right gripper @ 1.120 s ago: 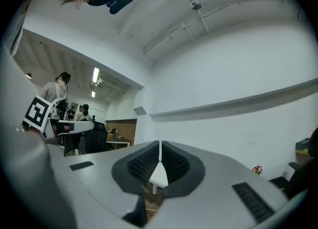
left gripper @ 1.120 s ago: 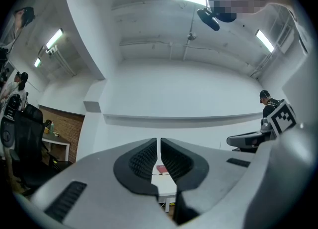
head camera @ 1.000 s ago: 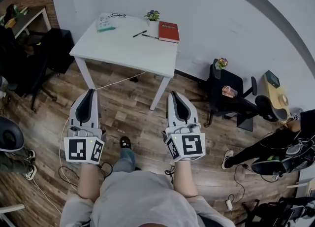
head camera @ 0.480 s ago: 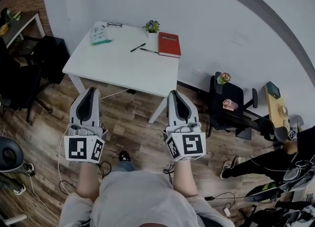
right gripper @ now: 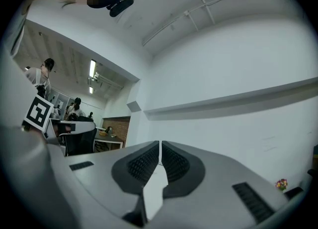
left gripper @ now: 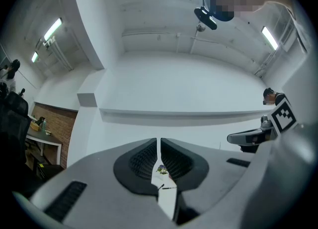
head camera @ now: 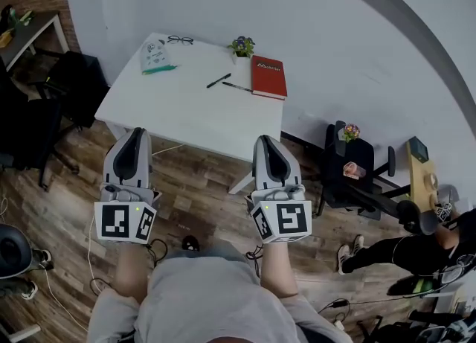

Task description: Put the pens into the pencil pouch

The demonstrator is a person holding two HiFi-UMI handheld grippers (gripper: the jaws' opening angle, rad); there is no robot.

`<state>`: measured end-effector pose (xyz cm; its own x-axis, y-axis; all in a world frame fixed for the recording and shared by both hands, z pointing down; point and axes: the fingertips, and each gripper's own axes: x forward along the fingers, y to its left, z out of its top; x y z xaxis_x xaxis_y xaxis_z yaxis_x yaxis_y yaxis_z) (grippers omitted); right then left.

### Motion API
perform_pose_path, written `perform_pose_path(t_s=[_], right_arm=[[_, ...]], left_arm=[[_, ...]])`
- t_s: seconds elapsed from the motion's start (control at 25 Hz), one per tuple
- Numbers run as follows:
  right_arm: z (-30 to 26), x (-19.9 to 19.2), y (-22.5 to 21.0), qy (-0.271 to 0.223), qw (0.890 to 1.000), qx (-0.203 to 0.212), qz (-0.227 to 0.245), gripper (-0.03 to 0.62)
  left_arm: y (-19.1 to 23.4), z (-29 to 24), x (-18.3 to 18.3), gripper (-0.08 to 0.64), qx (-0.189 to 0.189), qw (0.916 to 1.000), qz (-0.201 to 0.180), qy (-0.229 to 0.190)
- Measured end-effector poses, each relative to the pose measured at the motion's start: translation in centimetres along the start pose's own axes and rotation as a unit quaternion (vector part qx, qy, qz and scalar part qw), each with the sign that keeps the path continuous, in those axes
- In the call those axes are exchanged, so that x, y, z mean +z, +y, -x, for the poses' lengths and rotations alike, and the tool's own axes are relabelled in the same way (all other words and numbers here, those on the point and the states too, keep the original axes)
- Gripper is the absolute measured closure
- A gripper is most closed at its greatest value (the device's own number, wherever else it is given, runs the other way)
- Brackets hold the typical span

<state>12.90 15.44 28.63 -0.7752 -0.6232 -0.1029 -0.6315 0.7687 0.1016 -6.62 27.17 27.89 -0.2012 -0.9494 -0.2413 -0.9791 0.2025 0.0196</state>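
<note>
- The pencil pouch (head camera: 155, 57) lies at the table's (head camera: 186, 111) far left corner. It is too small to tell whether it is open or zipped. The gripper tips cover part of the table's near edge.
- Two pens (head camera: 219, 80) lie toward the table's far right, well apart from the pouch, next to a red book (head camera: 268, 77) and a small plant (head camera: 240, 45). Glasses (head camera: 180, 39) sit at its far edge.
- The left gripper (head camera: 137, 136) and the right gripper (head camera: 268, 143) hover short of the table. Each has its jaws drawn nearly together, with only a thin slit and nothing between them.

The 2 pens (head camera: 219, 80) (dark slivers on the table (head camera: 186, 107)) are too small to tell their kind.
</note>
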Motion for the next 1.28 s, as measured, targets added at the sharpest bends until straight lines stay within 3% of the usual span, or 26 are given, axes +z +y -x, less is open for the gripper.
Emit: perform_pose_path(t_s=[0.48, 1.28], right_arm=[[-6.6, -2.4, -1.3, 0.013, 1.0, 0.01, -0.008, 0.555], [-25.3, -1.2, -9.9, -0.032, 0.998, 0.061, 0.003, 0.555]], left_arm=[[3.0, -5.0, -2.8, 0.517, 0.008, 0.9999, 0.0, 0.012], [6.5, -23.5, -3.7, 0.517, 0.041, 0.9986, -0.026, -0.023]])
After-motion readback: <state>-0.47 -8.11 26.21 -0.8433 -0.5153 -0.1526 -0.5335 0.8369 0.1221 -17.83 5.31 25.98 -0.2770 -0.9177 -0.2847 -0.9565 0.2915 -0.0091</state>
